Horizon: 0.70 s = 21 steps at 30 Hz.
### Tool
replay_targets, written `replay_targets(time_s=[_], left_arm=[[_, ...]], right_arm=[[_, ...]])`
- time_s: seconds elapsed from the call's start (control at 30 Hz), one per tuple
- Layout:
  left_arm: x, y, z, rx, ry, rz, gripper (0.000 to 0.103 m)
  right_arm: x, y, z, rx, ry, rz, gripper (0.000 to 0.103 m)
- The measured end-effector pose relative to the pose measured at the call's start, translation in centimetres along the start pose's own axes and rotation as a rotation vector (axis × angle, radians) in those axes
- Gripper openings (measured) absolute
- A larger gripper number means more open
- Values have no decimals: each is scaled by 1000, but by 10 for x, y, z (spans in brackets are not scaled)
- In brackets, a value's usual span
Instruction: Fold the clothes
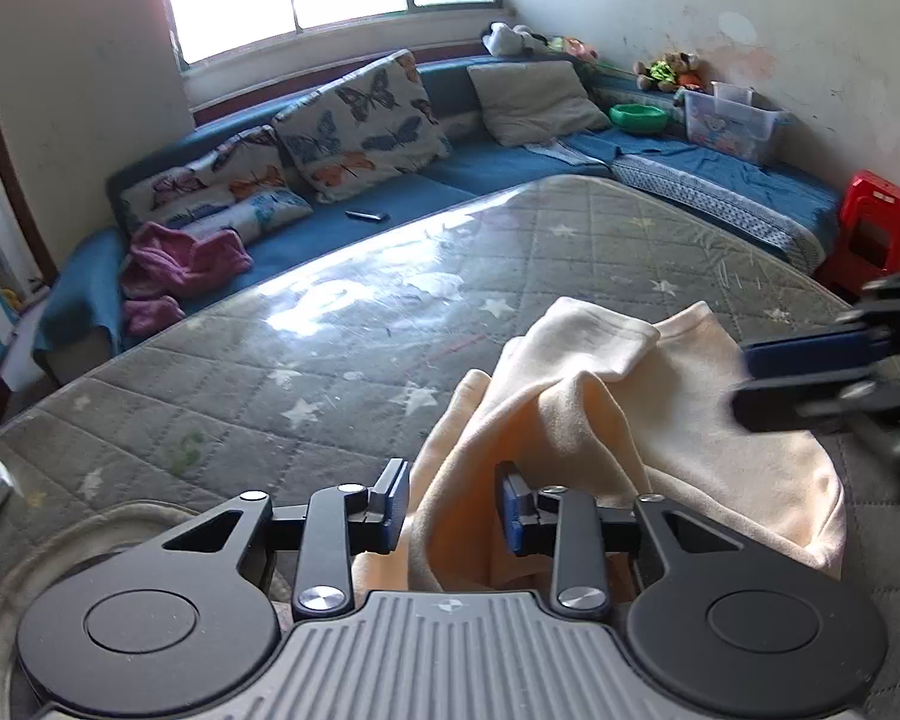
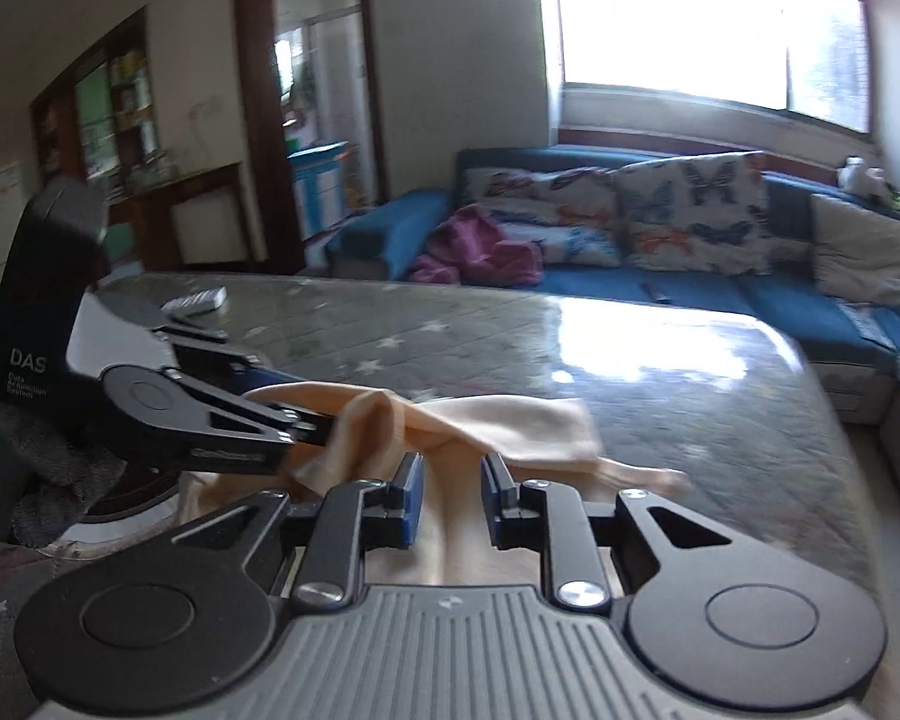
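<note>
A grey quilted table cover [image 1: 342, 360] with pale stars carries everything — glossy under the window glare. A cream garment [image 1: 618, 420] lies crumpled on its near side, and a remote control [image 2: 195, 302] rests flat near the far corner — well apart.

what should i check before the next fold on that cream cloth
1. Cream fabric garment lies on the grey quilted star-print tabletop: ok.
2. Garment flat enough to fold: not ok, it is bunched and draped in ridges.
3. Left gripper pads pressing on the fabric: not ok, its jaws stand apart with a fold between them.
4. Right gripper holding fabric: not ok, its jaws stand apart over the cloth.
5. Bare tabletop beyond the garment: ok.
6. Which edge or corner each gripper sits at: cannot tell.
</note>
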<state>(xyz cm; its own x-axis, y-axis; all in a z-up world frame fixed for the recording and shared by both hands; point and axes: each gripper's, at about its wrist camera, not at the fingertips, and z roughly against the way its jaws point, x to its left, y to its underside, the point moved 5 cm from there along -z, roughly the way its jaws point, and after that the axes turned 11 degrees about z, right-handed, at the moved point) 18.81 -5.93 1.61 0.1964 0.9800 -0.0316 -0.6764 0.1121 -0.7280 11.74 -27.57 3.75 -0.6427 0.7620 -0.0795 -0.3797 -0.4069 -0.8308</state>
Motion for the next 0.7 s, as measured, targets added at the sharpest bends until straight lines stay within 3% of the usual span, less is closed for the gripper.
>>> replay_targets(time_s=[0.1, 0.3, 0.33, 0.37, 0.4, 0.53, 0.7], left_arm=[[1, 1, -6, 10, 16, -8, 18], [0, 4, -7, 3, 45, 2, 5], [1, 4, -5, -2, 47, 11, 4], [2, 4, -3, -9, 47, 21, 4], [3, 4, 1, -20, 43, 34, 4], [18, 2, 27, -68, 32, 108, 3], [41, 9, 73, -146, 4, 196, 3]], right_arm=[[10, -6, -25, 14, -33, 12, 20], [21, -12, -58, 51, -81, 21, 20], [22, -11, -62, 60, -73, 30, 18], [22, -10, -63, 63, -64, 30, 7], [23, -8, -63, 65, -56, 31, 5], [15, -10, -38, 14, 36, 17, 3], [-9, -5, 22, -62, 185, -2, 3]])
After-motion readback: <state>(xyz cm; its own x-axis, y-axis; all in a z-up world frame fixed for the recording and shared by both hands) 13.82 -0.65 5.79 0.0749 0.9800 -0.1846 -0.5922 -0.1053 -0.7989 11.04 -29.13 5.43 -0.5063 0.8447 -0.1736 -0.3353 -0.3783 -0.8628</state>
